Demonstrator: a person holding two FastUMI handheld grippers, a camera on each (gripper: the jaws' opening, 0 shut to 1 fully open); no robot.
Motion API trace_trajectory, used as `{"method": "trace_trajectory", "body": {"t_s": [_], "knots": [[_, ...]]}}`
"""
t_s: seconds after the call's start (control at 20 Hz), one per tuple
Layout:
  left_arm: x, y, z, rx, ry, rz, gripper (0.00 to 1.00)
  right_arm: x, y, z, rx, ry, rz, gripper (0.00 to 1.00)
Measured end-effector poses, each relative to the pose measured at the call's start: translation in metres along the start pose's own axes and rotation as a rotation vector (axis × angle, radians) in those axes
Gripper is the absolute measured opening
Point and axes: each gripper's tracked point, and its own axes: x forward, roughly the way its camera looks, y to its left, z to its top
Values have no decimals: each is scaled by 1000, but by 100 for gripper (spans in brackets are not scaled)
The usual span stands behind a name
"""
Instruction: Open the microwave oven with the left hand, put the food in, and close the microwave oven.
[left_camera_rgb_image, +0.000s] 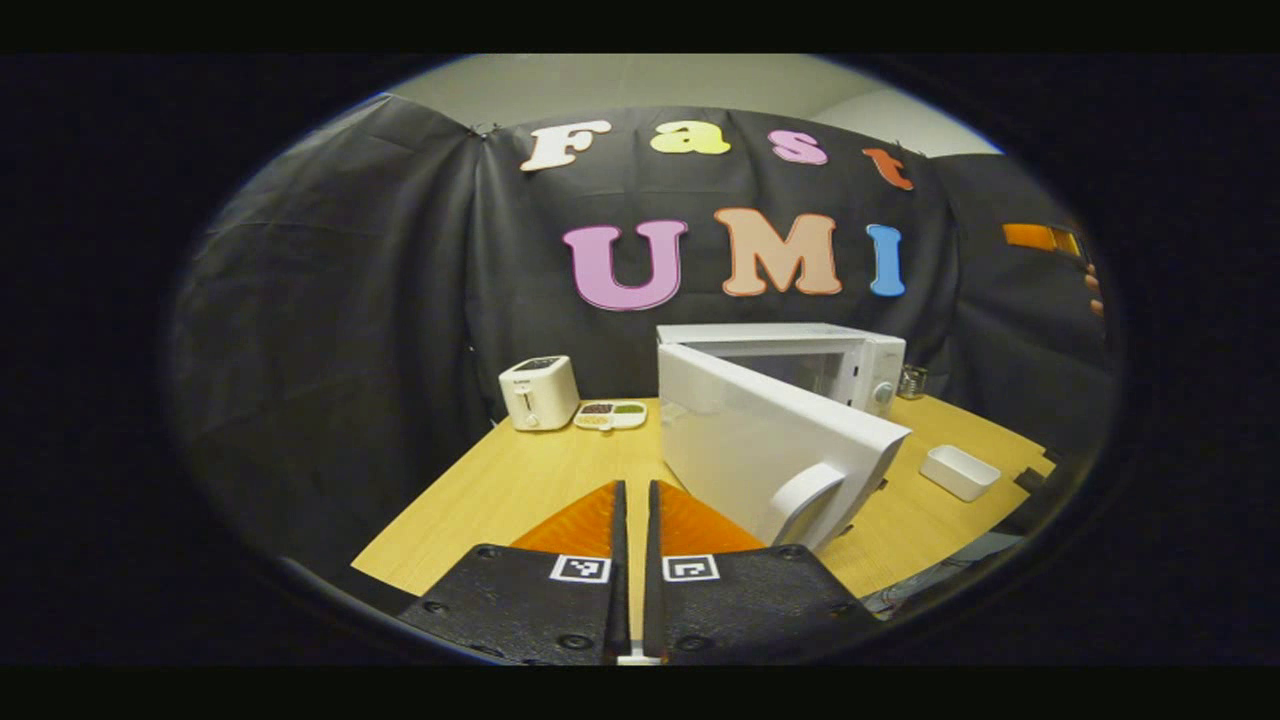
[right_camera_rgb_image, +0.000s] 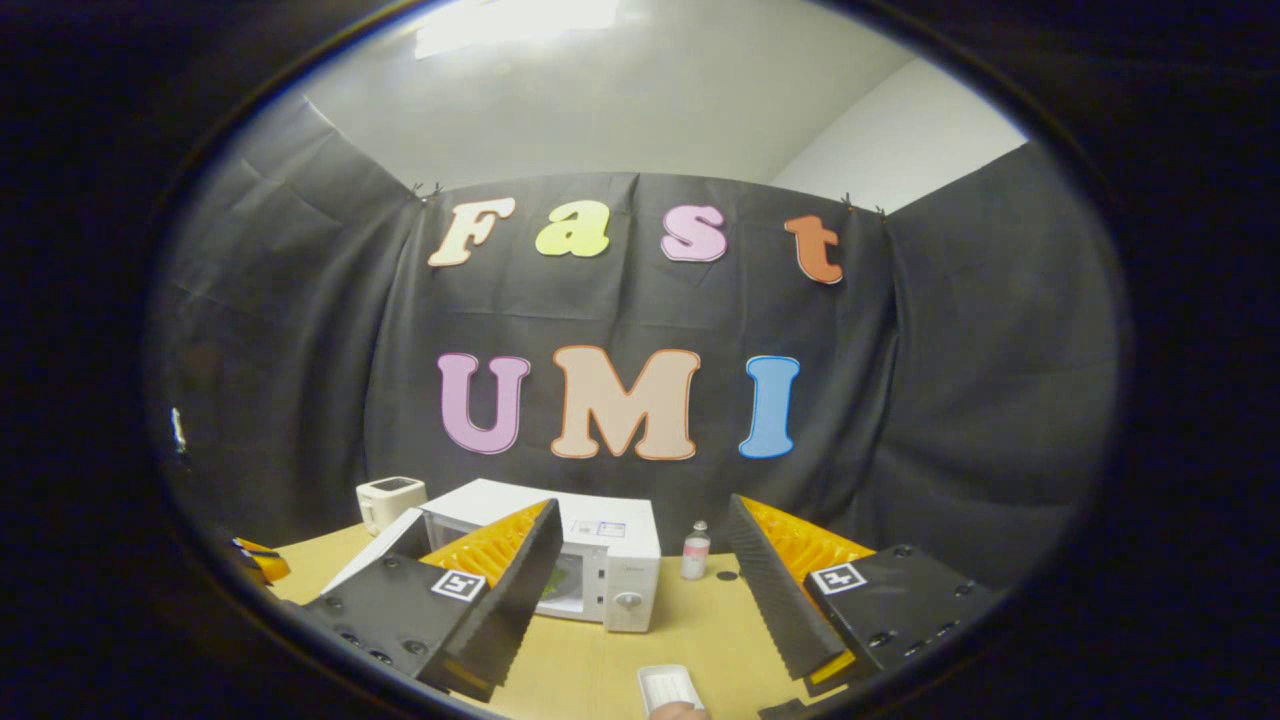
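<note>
One microwave oven (left_camera_rgb_image: 790, 400), one toaster (left_camera_rgb_image: 538, 392), one divided food tray (left_camera_rgb_image: 611, 414), one white container (left_camera_rgb_image: 959, 471), one small bottle (right_camera_rgb_image: 696, 550)

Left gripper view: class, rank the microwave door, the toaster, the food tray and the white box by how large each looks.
1. Microwave door, though nearness to the camera enlarges it.
2. Toaster.
3. White box and food tray look alike, so I won't rank them.

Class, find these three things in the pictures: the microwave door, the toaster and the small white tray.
microwave door (left_camera_rgb_image: 760, 450), left gripper view, on its outer white panel.
toaster (left_camera_rgb_image: 538, 392), left gripper view, on its front face.
small white tray (left_camera_rgb_image: 958, 471), left gripper view, on its rim.
</note>
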Motion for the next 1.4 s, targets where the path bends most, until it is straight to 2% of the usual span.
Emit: {"method": "trace_trajectory", "body": {"t_s": [0.2, 0.45, 0.5, 0.55, 0.6, 0.85, 1.4], "knots": [[14, -25, -9, 54, 13, -56, 1, -2, -18, 4, 21, -2, -36, 95], [34, -43, -16, 95, 35, -71, 0, -4, -39, 8, 19, -18, -70, 95], [35, -47, -15, 93, 37, -71, 2, -4, -43, 6, 12, -15, -75, 95], [39, -53, -15, 84, 41, -79, 0, -4, -47, 6, 12, -14, -80, 100], [42, -56, -15, 76, 46, -84, 1, -3, -50, 8, 16, -14, -85, 95], [55, -80, -13, 64, 67, -107, 0, 1, -65, 10, 24, -24, -99, 95], [97, -137, 5, 114, 84, -180, 0, 8, -82, 14, 34, -45, -120, 95]]}}
